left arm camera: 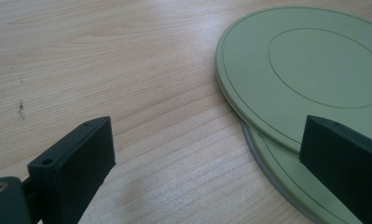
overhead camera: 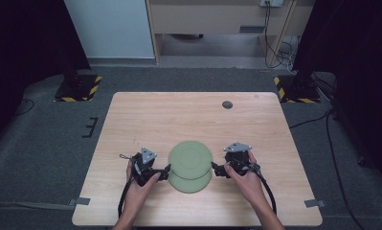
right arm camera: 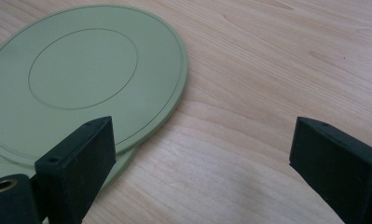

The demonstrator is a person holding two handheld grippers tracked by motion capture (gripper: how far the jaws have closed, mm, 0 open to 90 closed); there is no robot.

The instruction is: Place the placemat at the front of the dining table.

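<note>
Green, unmarked upper plate (overhead camera: 190,158) overlaps lower plate (overhead camera: 191,183) between left tool (overhead camera: 165,170) and right tool (overhead camera: 216,168), both wide open, empty.

My station sits in a lab-style recording space — not a home or a shop. The light wooden table (overhead camera: 193,115) stands alone on grey carpet (overhead camera: 45,139), its near corners marked by grey tape strips (overhead camera: 79,201). Two stand bases edged with yellow-black hazard tape (overhead camera: 78,87) flank the far side, backed by dark curtains (overhead camera: 21,38). Cables (overhead camera: 275,48) trail across the floor beside pale wooden furniture (overhead camera: 217,19) — a rigged test setup.
</note>
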